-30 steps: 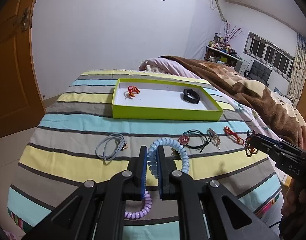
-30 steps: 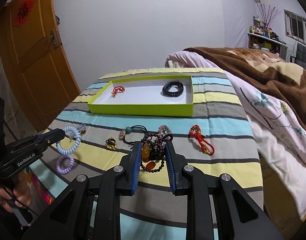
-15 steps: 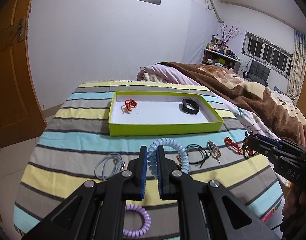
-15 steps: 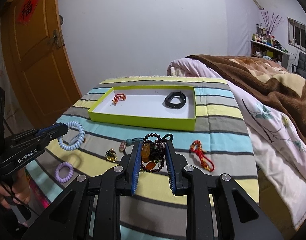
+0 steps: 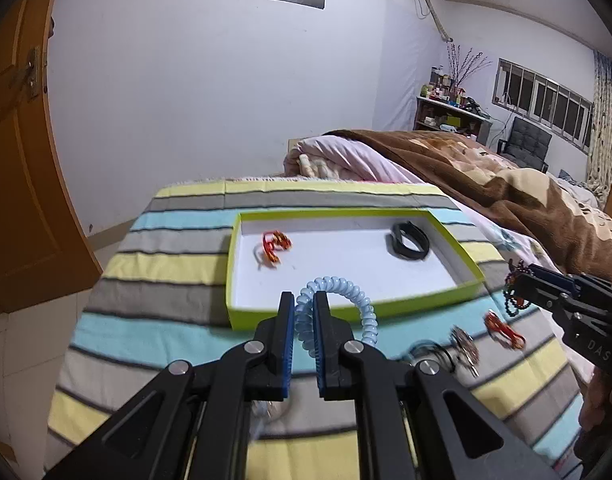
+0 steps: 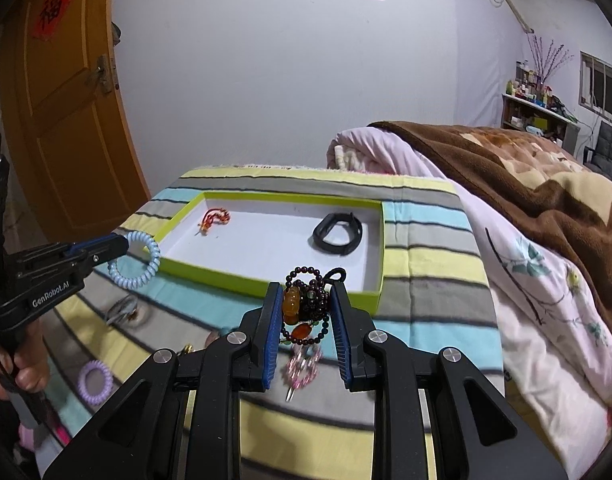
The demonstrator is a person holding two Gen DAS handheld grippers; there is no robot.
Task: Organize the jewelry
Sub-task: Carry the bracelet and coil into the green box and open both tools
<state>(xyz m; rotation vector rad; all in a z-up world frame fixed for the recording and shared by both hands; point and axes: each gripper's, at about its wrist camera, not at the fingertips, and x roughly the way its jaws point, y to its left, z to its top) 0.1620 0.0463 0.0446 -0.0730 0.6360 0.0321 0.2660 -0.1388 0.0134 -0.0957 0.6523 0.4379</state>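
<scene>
A lime-green tray (image 5: 348, 310) (image 6: 261, 280) lies on the striped cloth and holds a red knot charm (image 5: 274, 245) (image 6: 213, 218) and a black band (image 5: 410, 240) (image 6: 338, 234). My left gripper (image 5: 303, 308) (image 6: 121, 246) is shut on a light-blue spiral bracelet (image 5: 338, 300) (image 6: 135, 264), held above the tray's near edge. My right gripper (image 6: 306, 296) (image 5: 514, 284) is shut on a dark beaded bracelet with amber beads (image 6: 306, 300) (image 5: 514, 294), held just before the tray's near right corner.
On the cloth lie a purple spiral tie (image 6: 94, 382), a pink beaded piece (image 6: 303, 364), a red knot charm (image 5: 502, 328), a silver piece (image 5: 464, 346) and a black cord loop (image 5: 430, 354). A brown blanket (image 5: 526, 200) covers the bed at right. A wooden door (image 6: 65, 100) stands at left.
Both grippers have lifted and moved forward towards the tray, each carrying its bracelet. The loose pieces on the cloth now lie beneath and behind the fingers.
</scene>
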